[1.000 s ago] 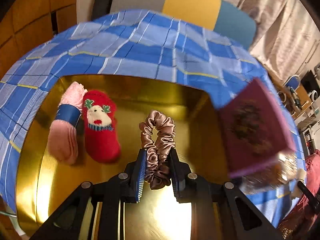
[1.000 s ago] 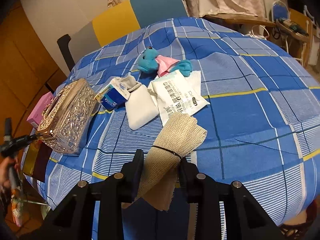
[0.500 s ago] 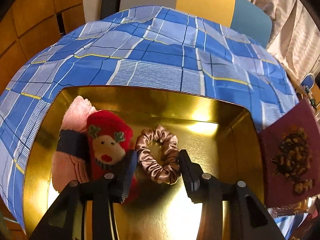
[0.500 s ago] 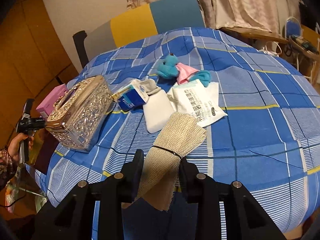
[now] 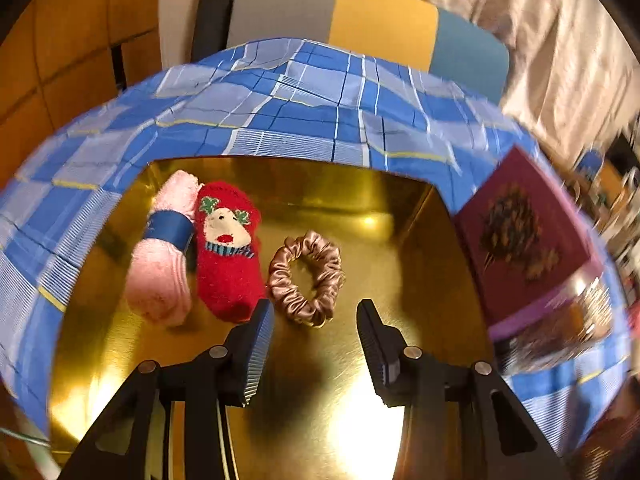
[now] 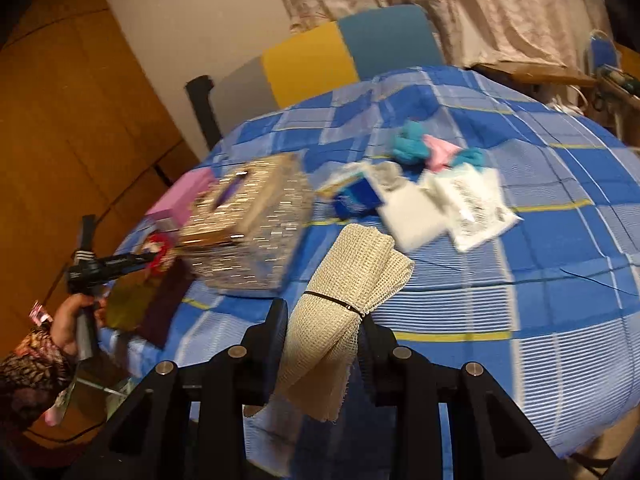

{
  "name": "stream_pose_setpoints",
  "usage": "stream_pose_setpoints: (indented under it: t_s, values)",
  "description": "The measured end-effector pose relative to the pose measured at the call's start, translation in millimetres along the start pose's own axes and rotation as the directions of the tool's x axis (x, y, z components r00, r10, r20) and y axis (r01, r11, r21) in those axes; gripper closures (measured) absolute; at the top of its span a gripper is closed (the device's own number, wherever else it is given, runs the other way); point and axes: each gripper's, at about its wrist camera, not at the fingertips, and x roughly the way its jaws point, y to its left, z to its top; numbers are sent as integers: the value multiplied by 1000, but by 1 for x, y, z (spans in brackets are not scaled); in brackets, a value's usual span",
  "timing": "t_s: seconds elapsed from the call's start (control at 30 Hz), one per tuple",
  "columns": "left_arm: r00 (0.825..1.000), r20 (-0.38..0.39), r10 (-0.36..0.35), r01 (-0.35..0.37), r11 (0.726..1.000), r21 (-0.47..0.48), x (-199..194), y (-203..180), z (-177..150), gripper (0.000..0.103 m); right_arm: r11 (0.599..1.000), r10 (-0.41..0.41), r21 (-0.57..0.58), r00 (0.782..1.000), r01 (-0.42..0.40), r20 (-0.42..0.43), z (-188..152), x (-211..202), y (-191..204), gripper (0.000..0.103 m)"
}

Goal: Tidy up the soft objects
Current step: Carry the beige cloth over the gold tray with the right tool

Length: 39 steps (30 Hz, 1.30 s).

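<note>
Your left tool (image 5: pixel 314 316) is spread wide and holds nothing, just short of the satin scrunchie (image 5: pixel 306 283) lying in the gold tray (image 5: pixel 432 300) beside the red sock (image 5: pixel 228 252); your right tool (image 6: pixel 322 322) clamps the mesh cloth roll (image 6: pixel 344 300) above the tabletop (image 6: pixel 560 300)

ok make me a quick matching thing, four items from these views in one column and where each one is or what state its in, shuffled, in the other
Things:
1. satin scrunchie
2. beige mesh cloth roll
3. red sock
4. left gripper

Places or states:
A. clamped between the right gripper's fingers
B. open, holding nothing
C. lying in the gold tray beside the pink towel roll
D. lying loose in the gold tray just ahead of the open fingers

Pairs: 1-D, 2-A, 3-C, 4-B
</note>
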Motion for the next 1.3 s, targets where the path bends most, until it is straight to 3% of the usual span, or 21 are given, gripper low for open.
stream_pose_setpoints:
  t_s: [0.1, 0.27, 0.37, 0.5, 0.7, 0.9, 1.07, 1.2, 1.3]
  values:
    - [996, -20, 88, -85, 991, 104, 12, -14, 2, 74, 999, 43, -16, 999, -43, 6, 0, -1, 23, 69]
    - [985, -63, 162, -153, 980, 124, 40, -11, 18, 76, 992, 116, -41, 993, -116, 1, 2, 1, 62, 69]
    - [994, -44, 96, -95, 995, 29, 37, 3, 34, 76, 986, 151, -75, 988, -151, -3, 4, 4, 85, 69]
    - [1000, 10, 17, -17, 999, -43, 8, 16, 42, 62, 973, 206, -104, 978, -208, -27, 9, 13, 114, 69]
    - [993, 107, -45, 63, 984, -167, -44, 41, 8, 61, 944, 250, -194, 962, -267, -110, 19, 45, 172, 69]
    - [988, 140, -70, 101, 969, -226, -71, 53, -53, 61, 924, 217, -266, 950, -274, -222, 30, 105, 231, 70]
    - [982, 181, -51, 97, 962, -254, -86, 59, -90, 61, 917, 167, -309, 947, -251, -274, 40, 152, 269, 70]
    - [979, 200, -37, 91, 959, -269, -92, 65, -95, 61, 894, 60, -411, 955, -181, -290, 50, 188, 300, 70]
    - [975, 222, -10, 78, 952, -297, -97, 74, -95, 61, 883, -33, -453, 947, -122, -320, 57, 222, 313, 70]
